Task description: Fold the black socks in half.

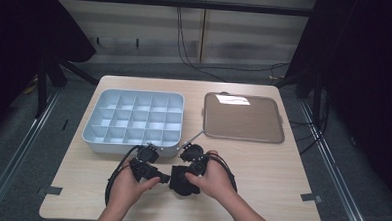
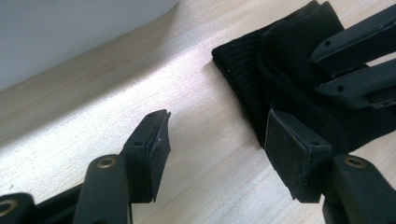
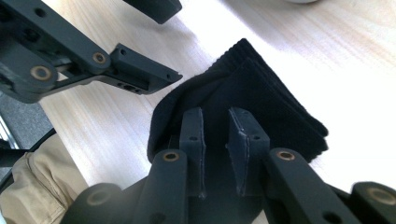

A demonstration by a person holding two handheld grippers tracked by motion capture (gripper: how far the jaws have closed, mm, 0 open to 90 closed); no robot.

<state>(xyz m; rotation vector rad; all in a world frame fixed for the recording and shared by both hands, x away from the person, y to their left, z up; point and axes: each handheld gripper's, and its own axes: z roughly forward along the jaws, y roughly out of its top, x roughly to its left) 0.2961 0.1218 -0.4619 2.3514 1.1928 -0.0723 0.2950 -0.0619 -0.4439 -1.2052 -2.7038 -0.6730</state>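
one black folded cloth (image 1: 183, 180) lies near the front edge of the wooden bench (image 1: 281, 184), about midway along it. two grippers work at it: the right gripper (image 3: 215, 135) has its jaws nearly together, pinching a fold of the cloth; the left gripper (image 2: 217, 140) stands partly open with bare wood between its jaws, one pad just touching the cloth's edge. one grey divided tray (image 1: 133, 121) sits toward the back left corner, one flat brown tray (image 1: 243, 118) toward the back right. grey floor and pale wall panels surround the bench.
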